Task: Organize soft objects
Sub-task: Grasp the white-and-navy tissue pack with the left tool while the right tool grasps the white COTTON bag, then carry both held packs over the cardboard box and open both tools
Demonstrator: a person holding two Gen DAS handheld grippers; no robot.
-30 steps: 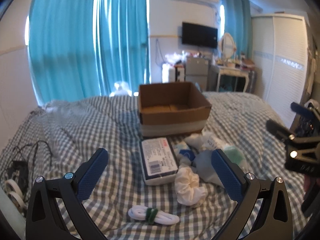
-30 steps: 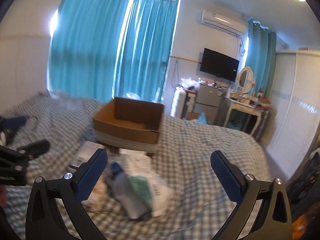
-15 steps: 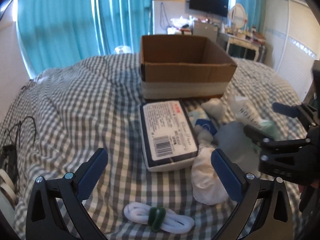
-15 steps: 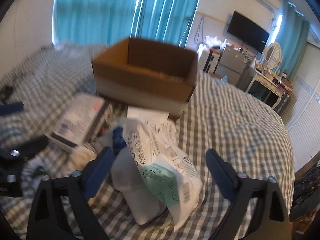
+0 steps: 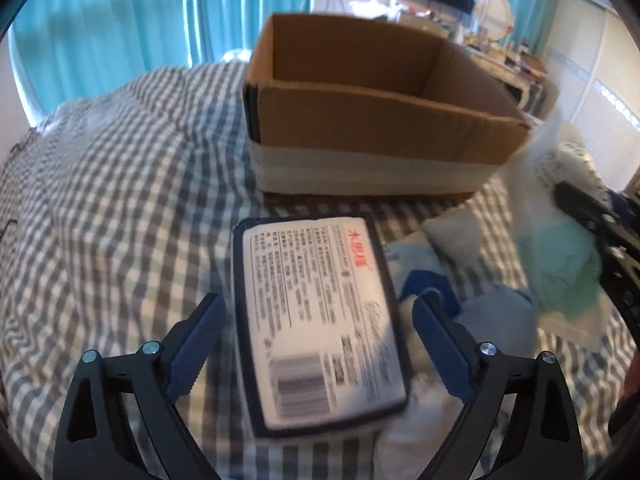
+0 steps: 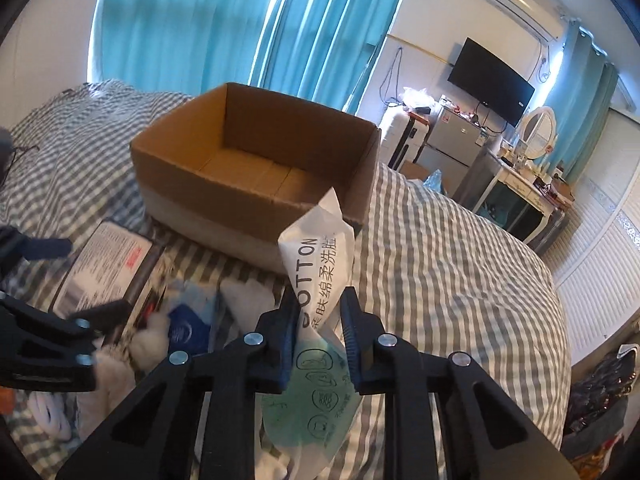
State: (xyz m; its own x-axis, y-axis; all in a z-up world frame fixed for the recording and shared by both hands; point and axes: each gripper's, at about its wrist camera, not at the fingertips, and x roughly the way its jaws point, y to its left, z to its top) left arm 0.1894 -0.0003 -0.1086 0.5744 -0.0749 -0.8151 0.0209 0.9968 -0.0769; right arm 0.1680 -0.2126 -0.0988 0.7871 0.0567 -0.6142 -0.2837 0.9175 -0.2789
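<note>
An open, empty cardboard box stands on the checked bed. In front of it lies a flat dark-edged pack with a white label. My left gripper is open, its jaws on either side of this pack, just above it. My right gripper is shut on a white and green cotton tissue pack and holds it raised in front of the box; the pack shows blurred in the left wrist view. White soft items and a blue-labelled packet lie between the packs.
The grey checked bedspread stretches to the right of the box. A white coiled cord lies at the near left. A dressing table, fridge and wall TV stand beyond the bed, with blue curtains behind.
My left gripper moved forward and down over the labelled pack, jaws narrowing around it. My right gripper closed on the cotton tissue pack and lifted it off the bed.
</note>
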